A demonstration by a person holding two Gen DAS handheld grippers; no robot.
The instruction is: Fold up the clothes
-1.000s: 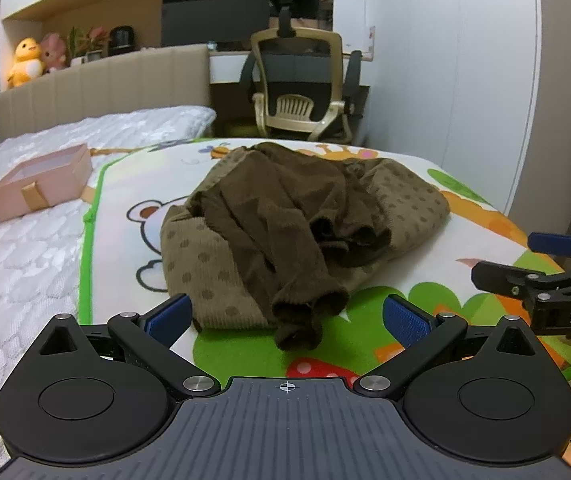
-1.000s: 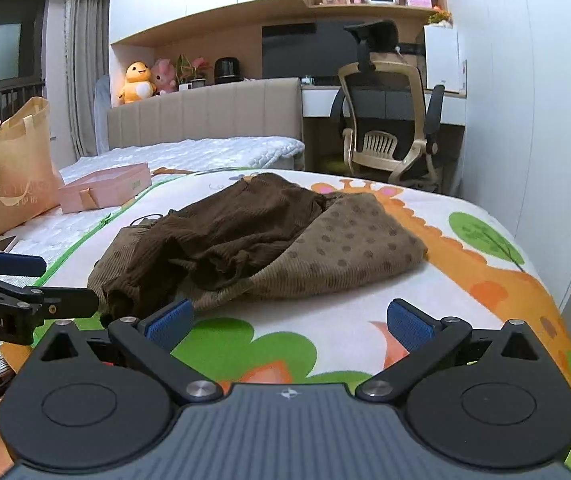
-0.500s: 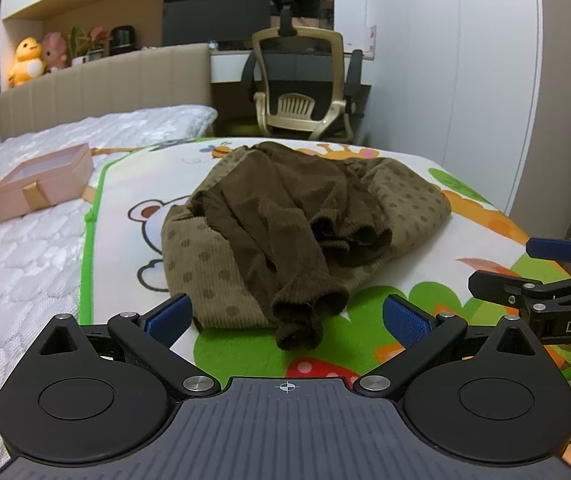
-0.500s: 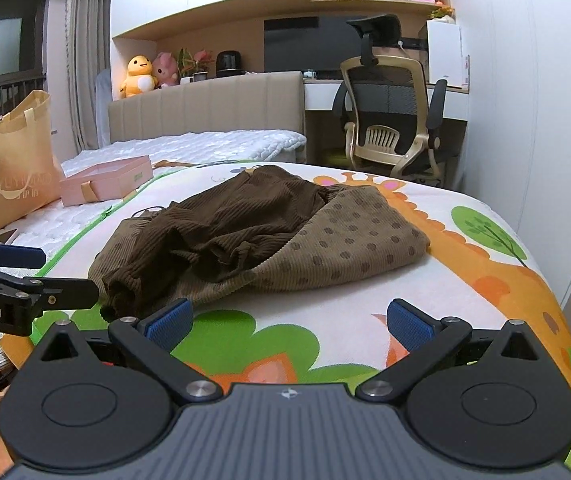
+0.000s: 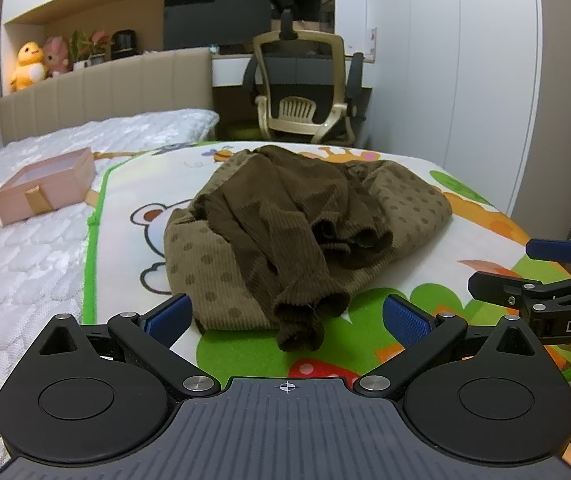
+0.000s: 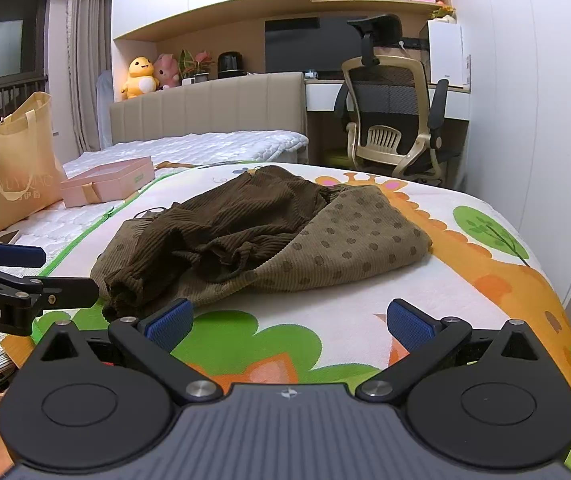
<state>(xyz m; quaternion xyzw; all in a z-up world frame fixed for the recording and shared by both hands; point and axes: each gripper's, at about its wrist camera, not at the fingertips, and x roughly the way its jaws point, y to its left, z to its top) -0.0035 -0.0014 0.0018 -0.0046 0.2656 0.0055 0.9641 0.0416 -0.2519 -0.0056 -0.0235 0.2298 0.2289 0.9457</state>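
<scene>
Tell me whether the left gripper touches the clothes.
Apart. The left wrist view shows the open left gripper short of the clothes, with mat visible between its fingers.

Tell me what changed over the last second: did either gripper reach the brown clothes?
No grasp. The left gripper and right gripper remain open, short of the brown clothes; the right one crept slightly forward. The heap lies unchanged on the play mat.

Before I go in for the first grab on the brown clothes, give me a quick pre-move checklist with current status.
1. Left gripper open, empty: ok.
2. Right gripper open, empty: ok.
3. Brown clothes lying flat: not ok, crumpled in a heap.
4. Dark sleeve cuff within the left gripper's line: ok, just ahead of it.
5. Pink box clear of the clothes: ok, off on the white mattress.
6. One garment or two: cannot tell.
</scene>
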